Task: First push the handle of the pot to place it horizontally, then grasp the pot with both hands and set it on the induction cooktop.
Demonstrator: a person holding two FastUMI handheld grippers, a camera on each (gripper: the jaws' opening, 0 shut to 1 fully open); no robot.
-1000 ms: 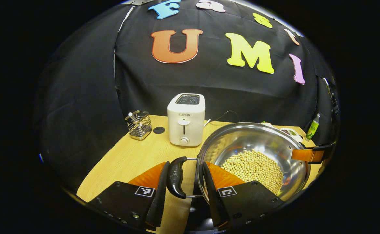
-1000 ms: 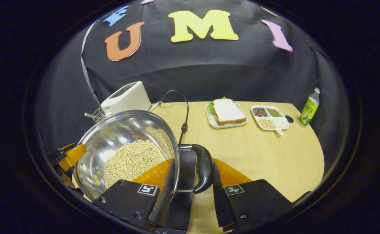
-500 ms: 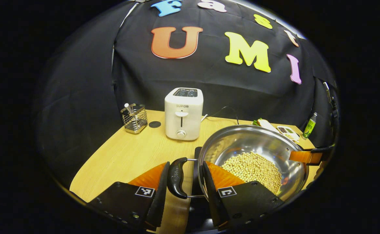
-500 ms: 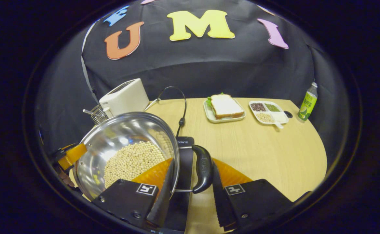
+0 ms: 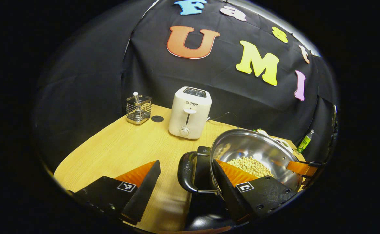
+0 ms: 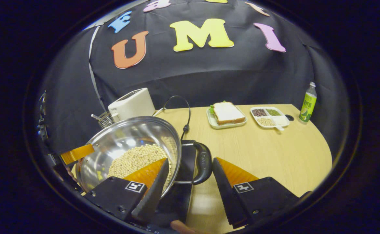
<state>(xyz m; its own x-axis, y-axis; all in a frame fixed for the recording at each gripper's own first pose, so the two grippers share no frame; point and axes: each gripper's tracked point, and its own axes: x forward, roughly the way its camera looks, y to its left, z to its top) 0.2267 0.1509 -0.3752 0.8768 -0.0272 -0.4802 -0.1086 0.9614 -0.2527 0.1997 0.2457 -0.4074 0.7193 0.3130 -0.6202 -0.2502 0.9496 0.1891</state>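
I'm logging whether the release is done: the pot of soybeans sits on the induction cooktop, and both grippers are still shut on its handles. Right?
Not quite. The pot sits on the induction cooktop, but both grippers are open: the left gripper in the left gripper view, the right gripper in the right gripper view, fingers clear of the handles.

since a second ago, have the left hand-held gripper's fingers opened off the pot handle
Yes. The left hand-held gripper now stands wide open: its outer finger has swung away from the black pot handle, which it flanked closely before, toward the bare table.
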